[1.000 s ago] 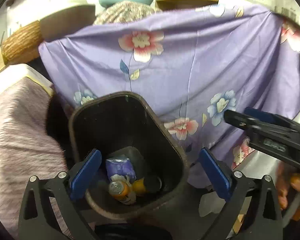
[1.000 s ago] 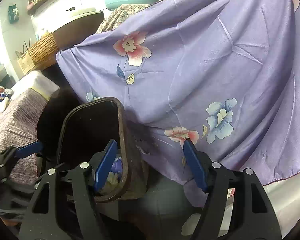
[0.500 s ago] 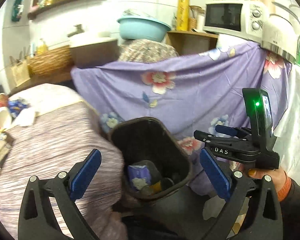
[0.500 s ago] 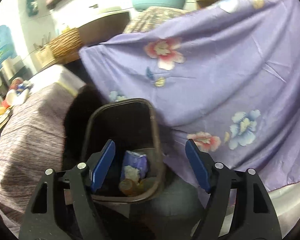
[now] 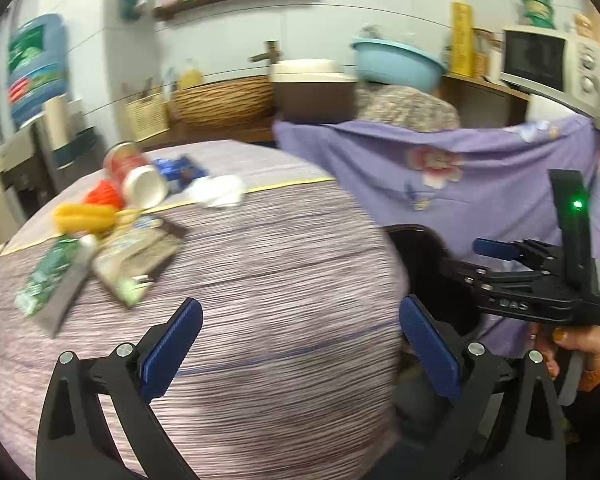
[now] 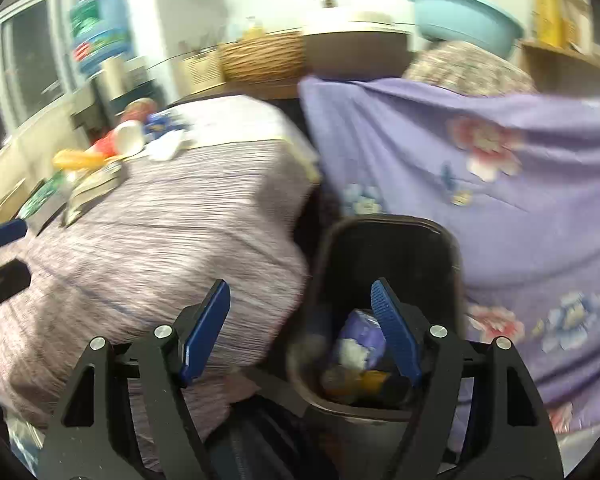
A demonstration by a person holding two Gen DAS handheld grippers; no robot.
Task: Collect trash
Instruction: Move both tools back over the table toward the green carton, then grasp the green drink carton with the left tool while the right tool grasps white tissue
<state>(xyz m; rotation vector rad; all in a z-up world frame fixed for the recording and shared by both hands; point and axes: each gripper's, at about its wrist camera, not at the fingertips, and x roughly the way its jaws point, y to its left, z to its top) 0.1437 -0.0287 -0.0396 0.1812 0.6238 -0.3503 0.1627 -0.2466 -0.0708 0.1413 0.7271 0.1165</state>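
Both grippers held open and empty above the cloth-covered table

The left gripper and right gripper are seen with jaws spread, nothing between them. Trash is piled at ten o'clock; the dark bin sits at four o'clock, part-filled.

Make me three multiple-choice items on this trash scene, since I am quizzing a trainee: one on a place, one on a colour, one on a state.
1. Where does the uncollected trash lie?
A. on the striped table cover
B. on the wall shelf
C. in the basin

2. What colour is the basin?
A. red
B. light blue
C. black

3. How is the left gripper?
A. shut on a can
B. shut on cloth
C. open, empty

Answers: 1 A, the trash sits on the table cover; 2 B, the basin is light blue; 3 C, the left gripper has nothing between its spread fingers.
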